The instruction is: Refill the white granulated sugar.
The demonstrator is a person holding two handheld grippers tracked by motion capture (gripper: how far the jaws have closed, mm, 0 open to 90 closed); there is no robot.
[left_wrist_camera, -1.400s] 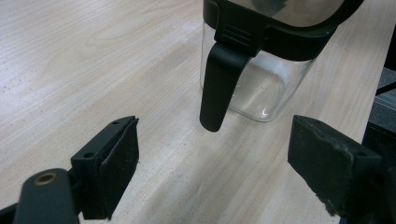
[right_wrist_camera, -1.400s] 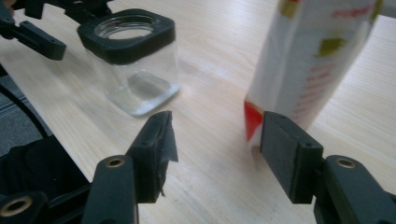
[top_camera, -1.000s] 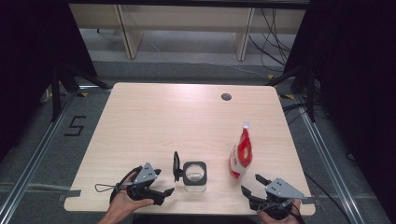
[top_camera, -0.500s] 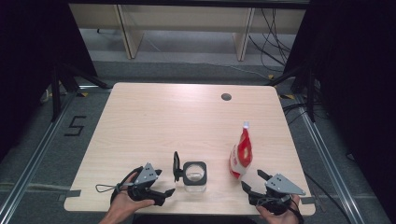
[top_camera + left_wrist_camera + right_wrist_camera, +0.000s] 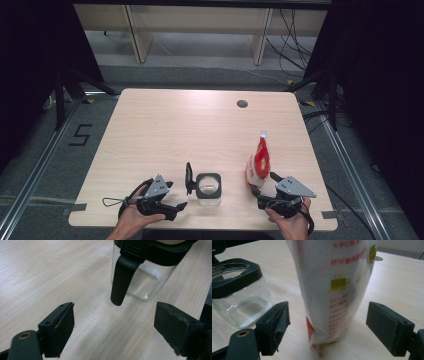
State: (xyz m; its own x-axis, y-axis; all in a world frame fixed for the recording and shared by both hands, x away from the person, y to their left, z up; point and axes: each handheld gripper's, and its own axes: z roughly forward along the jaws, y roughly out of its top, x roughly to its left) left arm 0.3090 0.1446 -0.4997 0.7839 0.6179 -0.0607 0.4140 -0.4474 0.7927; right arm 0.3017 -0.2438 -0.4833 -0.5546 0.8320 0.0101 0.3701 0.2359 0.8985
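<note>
Having just spread our right gripper [image 5: 327,327] wide and empty, we see the pouch [image 5: 332,290] standing just ahead between its jaws: soft, light, probably crinkly, so squeeze gently at mid-body.

pale matt wood-grain table [image 5: 165,130], clear glossy glass jar [image 5: 146,280] with black plastic lid, shiny plastic pouch [image 5: 332,290]
</note>
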